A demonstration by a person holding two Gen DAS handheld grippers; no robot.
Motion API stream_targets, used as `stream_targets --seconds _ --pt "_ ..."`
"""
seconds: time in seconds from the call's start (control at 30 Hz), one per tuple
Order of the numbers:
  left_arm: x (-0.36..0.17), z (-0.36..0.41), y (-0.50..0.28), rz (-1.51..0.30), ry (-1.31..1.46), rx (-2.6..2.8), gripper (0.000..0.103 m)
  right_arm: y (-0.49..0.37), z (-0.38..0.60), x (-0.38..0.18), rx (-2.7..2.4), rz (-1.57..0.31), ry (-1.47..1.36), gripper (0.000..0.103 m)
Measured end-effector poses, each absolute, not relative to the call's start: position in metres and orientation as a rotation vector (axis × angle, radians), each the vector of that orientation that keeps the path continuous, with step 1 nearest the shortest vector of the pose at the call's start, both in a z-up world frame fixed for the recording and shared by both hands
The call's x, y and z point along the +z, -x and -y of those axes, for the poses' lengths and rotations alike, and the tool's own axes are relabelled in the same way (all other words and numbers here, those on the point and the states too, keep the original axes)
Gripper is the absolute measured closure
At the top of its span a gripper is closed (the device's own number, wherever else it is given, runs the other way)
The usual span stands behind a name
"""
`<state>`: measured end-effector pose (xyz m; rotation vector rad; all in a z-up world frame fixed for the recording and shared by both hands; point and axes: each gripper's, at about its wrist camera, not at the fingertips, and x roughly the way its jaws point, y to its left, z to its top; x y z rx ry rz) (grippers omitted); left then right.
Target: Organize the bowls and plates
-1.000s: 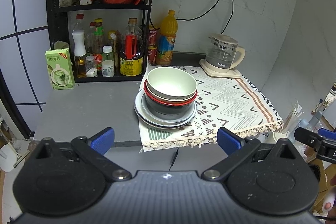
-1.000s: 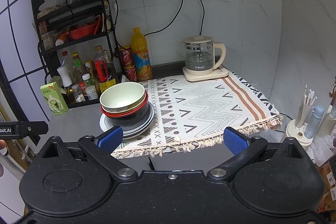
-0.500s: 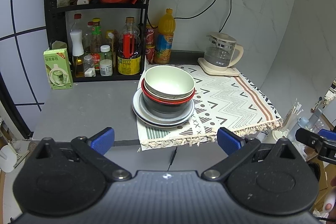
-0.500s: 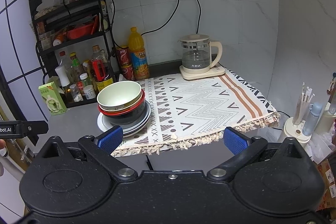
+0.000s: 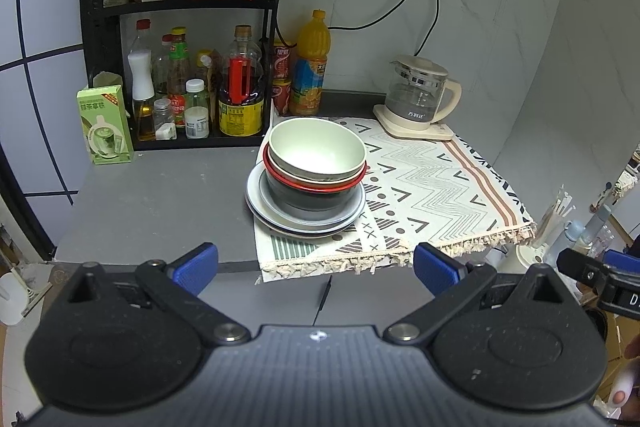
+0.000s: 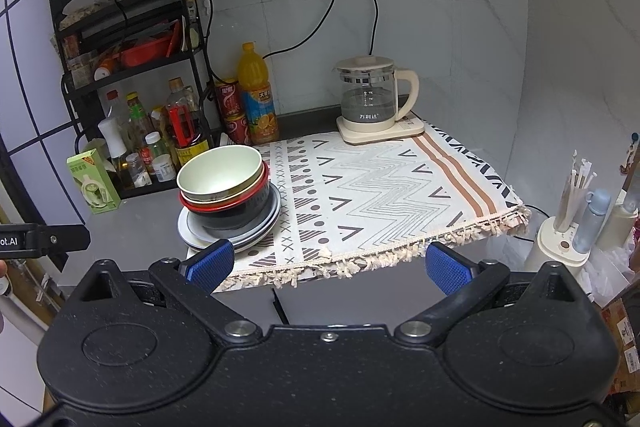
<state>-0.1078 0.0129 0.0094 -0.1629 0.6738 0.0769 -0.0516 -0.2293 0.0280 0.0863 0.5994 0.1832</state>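
A stack of dishes stands on the left edge of the patterned cloth (image 5: pixel 436 187): a pale green bowl (image 5: pixel 316 151) on top, a red-rimmed bowl (image 5: pixel 320 183) and a dark bowl (image 5: pixel 312 205) under it, on grey plates (image 5: pixel 280 219). The stack also shows in the right wrist view, with the green bowl (image 6: pixel 218 173) over the plates (image 6: pixel 244 233). My left gripper (image 5: pixel 316 267) is open and empty, in front of the counter edge, short of the stack. My right gripper (image 6: pixel 328 263) is open and empty, in front of the cloth's fringe, right of the stack.
A black rack (image 5: pixel 180 3) with bottles stands at the back left, a green carton (image 5: pixel 105 125) beside it. An orange juice bottle (image 5: pixel 310 67) and cans stand behind the stack. A glass kettle (image 5: pixel 420 99) sits at the back right. A white holder with sticks (image 6: pixel 564 227) stands off the counter's right.
Both views have shifted slightly: the stack sits a little higher and farther left in each. Both grippers stay open and empty.
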Motion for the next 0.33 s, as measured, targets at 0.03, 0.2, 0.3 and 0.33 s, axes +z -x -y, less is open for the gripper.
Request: stream_targets --seconds 0.03,0.2,0.3,0.33 --pt "0.009 -0.013 0.107 -0.675 0.163 0.076 0.000 0.050 0.230 0.027 0.181 -0.601 -0.090 0.000" --pt "0.008 -0.007 0.100 -0.680 0.156 0.069 0.000 0.046 0.233 0.023 0.175 -0.610 -0.096 0.000" --pt "0.007 -0.005 0.095 -0.683 0.156 0.068 0.000 0.042 0.234 0.020 0.177 -0.621 -0.101 0.000" --pt "0.006 -0.004 0.093 -0.686 0.156 0.067 0.000 0.041 0.234 0.019 0.178 -0.623 -0.100 0.000"
